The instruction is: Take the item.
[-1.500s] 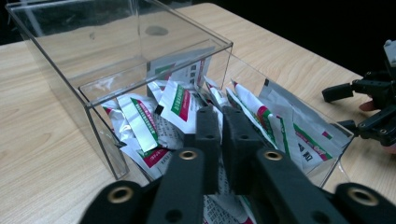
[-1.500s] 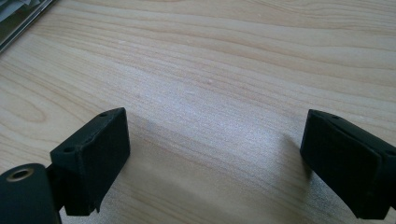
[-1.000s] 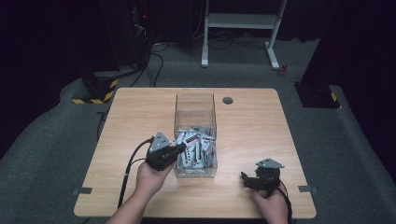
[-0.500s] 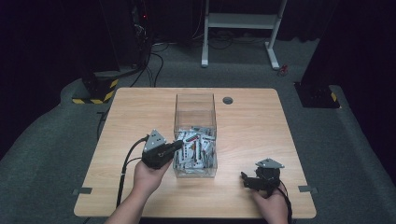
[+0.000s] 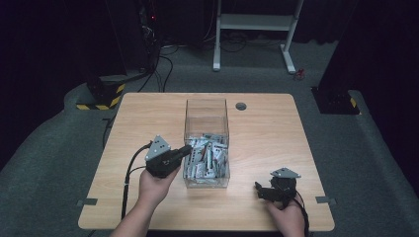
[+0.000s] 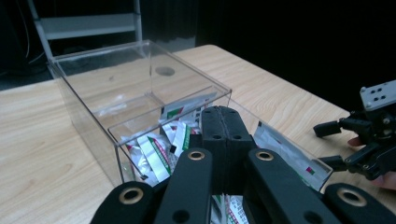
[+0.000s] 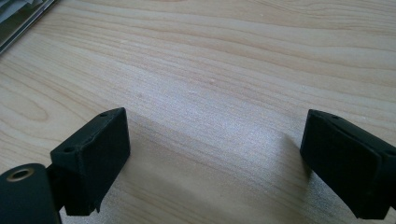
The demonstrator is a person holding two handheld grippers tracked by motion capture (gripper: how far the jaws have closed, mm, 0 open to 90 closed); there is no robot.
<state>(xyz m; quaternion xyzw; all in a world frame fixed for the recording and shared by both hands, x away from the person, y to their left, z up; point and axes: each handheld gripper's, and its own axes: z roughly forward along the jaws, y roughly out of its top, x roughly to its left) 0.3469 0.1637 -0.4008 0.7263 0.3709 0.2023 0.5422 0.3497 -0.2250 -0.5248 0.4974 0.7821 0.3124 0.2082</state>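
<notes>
Where box wall (image 5: pixel 188 170) blocks sachets (image 5: pixel 207 155) | left gripper (image 6: pixel 223 122) pressed together | right gripper (image 7: pixel 215 163) spread

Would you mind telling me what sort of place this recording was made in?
Probably a lab or recording studio rather than a home: a lone wooden table stands on grey carpet among dark surroundings, with cables trailing across the floor behind it and a white metal stand farther back.

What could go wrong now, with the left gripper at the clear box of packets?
The left gripper, jaws shut and empty, sits at the clear box's rim: a push could slide or tip the box. Shut jaws cannot take a packet; they may only stir the packets. The right gripper rests open, too far to steady the box.
</notes>
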